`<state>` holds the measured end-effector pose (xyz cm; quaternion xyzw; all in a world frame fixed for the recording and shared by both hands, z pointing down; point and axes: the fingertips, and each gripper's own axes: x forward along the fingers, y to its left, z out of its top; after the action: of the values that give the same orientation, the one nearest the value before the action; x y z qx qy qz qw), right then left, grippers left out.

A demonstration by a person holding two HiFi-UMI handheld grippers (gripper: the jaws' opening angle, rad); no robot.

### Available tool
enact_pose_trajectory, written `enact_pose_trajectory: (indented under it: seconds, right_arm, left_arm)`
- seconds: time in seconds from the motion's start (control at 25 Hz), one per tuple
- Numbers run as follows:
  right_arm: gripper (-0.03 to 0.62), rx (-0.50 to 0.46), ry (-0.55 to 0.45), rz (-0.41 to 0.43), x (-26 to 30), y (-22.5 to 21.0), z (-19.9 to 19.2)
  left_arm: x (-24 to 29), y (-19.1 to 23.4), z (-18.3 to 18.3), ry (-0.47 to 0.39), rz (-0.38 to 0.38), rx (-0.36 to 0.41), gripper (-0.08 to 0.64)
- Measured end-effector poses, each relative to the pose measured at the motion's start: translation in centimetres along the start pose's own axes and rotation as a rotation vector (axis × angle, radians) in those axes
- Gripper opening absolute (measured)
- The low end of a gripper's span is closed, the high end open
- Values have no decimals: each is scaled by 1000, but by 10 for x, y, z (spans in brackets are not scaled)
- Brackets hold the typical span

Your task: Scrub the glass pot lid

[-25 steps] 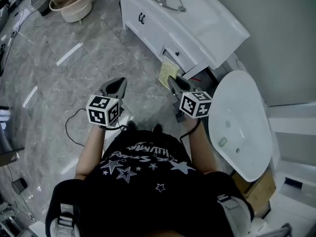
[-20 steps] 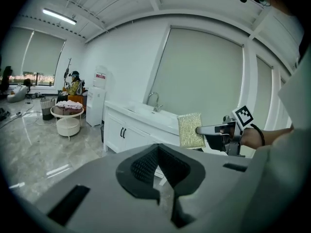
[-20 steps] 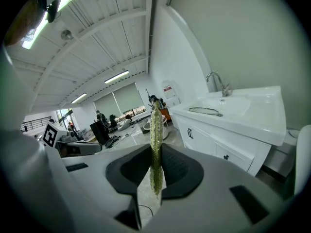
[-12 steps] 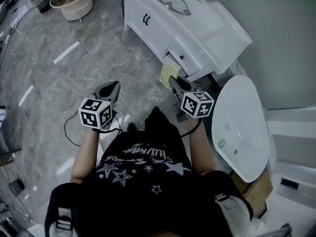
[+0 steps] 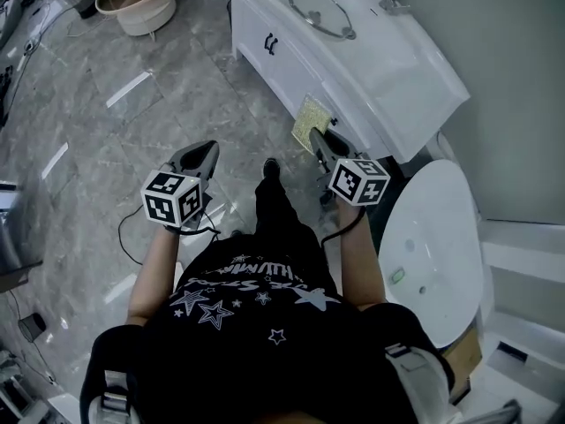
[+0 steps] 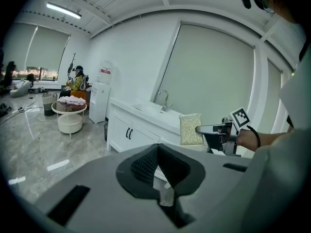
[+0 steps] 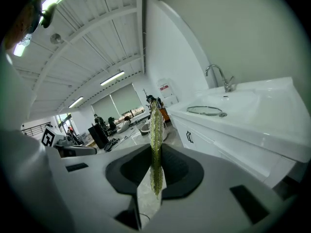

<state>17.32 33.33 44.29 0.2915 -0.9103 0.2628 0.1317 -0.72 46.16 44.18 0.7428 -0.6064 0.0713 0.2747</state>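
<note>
Right claw [image 5: 320, 141] is clenched on a yellow-green scouring pad [image 5: 311, 124], and in the right gripper view the pad stands on its thin edge between the two jaws and sticks out past their tips. I judge it is held this way so that a free flat face can be pressed on the glass without the jaws touching it. Left claw [image 5: 205, 153] is closed with nothing in it; in the left gripper view its dark pads meet at the tips and I see only the room beyond them. The glass pot lid [image 5: 321, 11] lies flat on the white vanity top [image 5: 415, 69], not far from the faucet [image 5: 393, 1]. I cannot tell if it rests inside the sink bowl or just beside it. Both claws are held low in front of the person's body, over the grey floor, and the lid is well apart from them, further along the vanity. The pad is only near the front edge of the cabinet. So I judge the scrubbing has not begun and this is the approach. The next move probably calls for the empty left claw to steady the lid by its rim or knob, because a smooth lid on a smooth top may slide or spin under the pad.
</note>
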Motion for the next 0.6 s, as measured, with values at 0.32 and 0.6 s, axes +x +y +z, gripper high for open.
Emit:
enact_pose_trajectory:
  seconds: [0.32, 0.6]
  right_arm:
    - [63, 48, 5, 16, 72, -86, 53]
    - [63, 77, 7, 27, 112, -139, 97]
  left_arm:
    - [116, 23, 54, 32, -3, -12, 8]
    - [180, 28, 92, 60, 0, -7, 8]
